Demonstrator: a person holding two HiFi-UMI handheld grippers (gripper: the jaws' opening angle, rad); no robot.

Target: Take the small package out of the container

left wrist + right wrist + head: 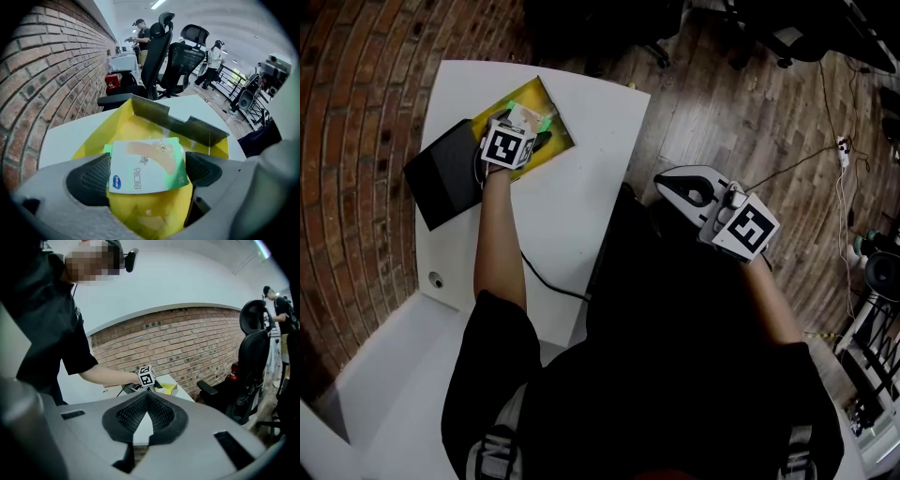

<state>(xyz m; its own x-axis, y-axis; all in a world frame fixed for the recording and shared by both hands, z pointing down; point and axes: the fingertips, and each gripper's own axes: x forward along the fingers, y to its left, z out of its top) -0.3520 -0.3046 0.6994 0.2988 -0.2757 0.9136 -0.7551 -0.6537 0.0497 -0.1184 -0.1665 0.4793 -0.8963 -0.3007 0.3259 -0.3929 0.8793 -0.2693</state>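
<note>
Closest to the person, the right gripper (pixel 147 398) is held off to the side of the table (pixel 572 216), above the wooden floor (pixel 750 103). Its jaws are pressed together and there is nothing between them, so it seems to take no part in the work.

A little further out, the left gripper (pixel 146 174) points steeply down over the yellow container (pixel 140 129). Its jaws are spread wide. The small package (pixel 145 164), white and green with a printed picture, lies between the two dark pads and just above the yellow inside of the container. The pads do not seem to press on it, though its edges come very close to them.

So the task appears to be at its beginning or middle. The gripper has reached the package, but the package is not yet taken out. What is left, most likely, is to close on it, lift it and put it on the table.

The table is white and smooth. The container lies near its far corner, with a dark flat pad (pixel 445 173) just beside it and a black cable (pixel 548 281) running nearer the person. Behind is a brick wall (pixel 51 65), then black office chairs (pixel 180 61), and far away some people (pixel 215 54) are standing in a bright room.
</note>
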